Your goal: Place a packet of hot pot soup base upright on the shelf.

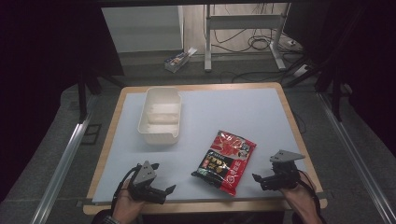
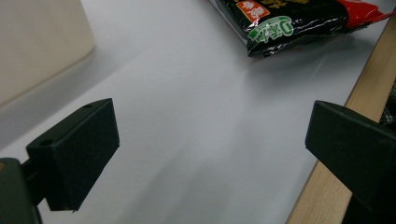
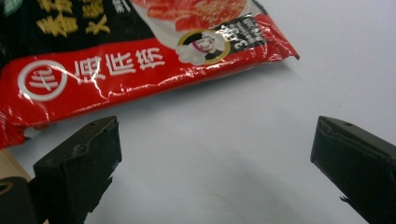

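Note:
A red and black snack packet [image 1: 226, 161] lies flat on the pale mat [image 1: 233, 112], near the front and right of centre. My left gripper [image 1: 163, 179] rests at the front left edge, open and holding nothing, pointing right toward the packet. In the left gripper view the gripper [image 2: 210, 121] has bare mat between its jaws, with the packet's corner [image 2: 289, 18] farther ahead. My right gripper [image 1: 262, 171] sits at the front right, open, just right of the packet. In the right gripper view the gripper [image 3: 217, 130] stands a short way from the packet's red edge [image 3: 140, 60].
A cream rectangular container [image 1: 159, 115] stands open at the back left of the mat, and its wall [image 2: 37, 42] is seen in the left gripper view. The wooden table edge [image 2: 336, 154] runs close beside my left gripper. Dark floor and cables lie beyond the table.

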`<state>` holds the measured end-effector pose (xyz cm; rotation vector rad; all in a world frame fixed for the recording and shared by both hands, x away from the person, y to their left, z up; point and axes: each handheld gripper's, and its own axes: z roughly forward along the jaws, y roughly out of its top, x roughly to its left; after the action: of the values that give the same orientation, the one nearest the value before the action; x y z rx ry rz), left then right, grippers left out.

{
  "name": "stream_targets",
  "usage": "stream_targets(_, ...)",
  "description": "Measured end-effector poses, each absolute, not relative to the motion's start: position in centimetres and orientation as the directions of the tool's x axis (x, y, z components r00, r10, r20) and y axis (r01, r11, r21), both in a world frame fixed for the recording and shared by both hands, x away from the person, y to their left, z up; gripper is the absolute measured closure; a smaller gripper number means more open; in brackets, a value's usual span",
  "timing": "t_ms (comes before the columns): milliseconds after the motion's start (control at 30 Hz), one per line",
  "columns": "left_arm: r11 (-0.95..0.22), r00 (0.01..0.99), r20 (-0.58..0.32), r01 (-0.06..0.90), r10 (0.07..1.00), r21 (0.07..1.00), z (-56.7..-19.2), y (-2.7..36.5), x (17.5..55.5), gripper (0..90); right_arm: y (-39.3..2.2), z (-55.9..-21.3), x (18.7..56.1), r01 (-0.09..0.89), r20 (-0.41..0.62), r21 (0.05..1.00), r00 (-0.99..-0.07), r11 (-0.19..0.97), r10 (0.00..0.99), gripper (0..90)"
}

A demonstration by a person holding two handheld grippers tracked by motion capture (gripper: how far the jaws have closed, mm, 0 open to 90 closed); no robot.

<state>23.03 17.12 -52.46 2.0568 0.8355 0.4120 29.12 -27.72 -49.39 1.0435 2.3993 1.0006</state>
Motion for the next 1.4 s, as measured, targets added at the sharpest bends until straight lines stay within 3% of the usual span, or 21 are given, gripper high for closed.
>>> stream_targets(133,-0.398,0.713,-0.033,0.429,0.701,0.811,-52.6,17.5,23.3,2.8,-28.1,-49.5,29.4,0.5,0.003,0.739,-0.673,0.452,0.74,0.8)
stream_targets(733,-0.412,0.709,-0.006,0.417,0.706,0.81,-52.7,17.7,23.3,0.9,-27.4,-50.3,29.5,0.476,-0.064,0.707,-0.693,0.523,0.718,0.0)
stream_targets(1067,-0.416,0.71,-0.008,0.421,0.704,0.806,-52.7,17.6,23.3,0.9,-26.3,-50.5,29.4,0.506,-0.018,0.697,-0.695,0.507,0.719,0.2)
stream_targets(1300,-0.422,0.713,-0.006,0.422,0.701,0.802,-52.7,17.6,23.3,0.9,-25.7,-50.4,28.9,0.496,-0.037,0.667,-0.723,0.555,0.69,29.0)
stream_targets(1367,-0.424,0.715,-0.007,0.422,0.7,0.801,-52.7,17.5,23.3,0.9,-25.4,-50.4,28.7,0.488,-0.031,0.652,-0.747,0.58,0.664,43.6)
stream_targets(1400,-0.424,0.715,-0.007,0.423,0.699,0.801,-52.7,17.5,23.3,0.9,-25.4,-50.4,28.7,0.488,-0.031,0.652,-0.747,0.58,0.664,43.6)
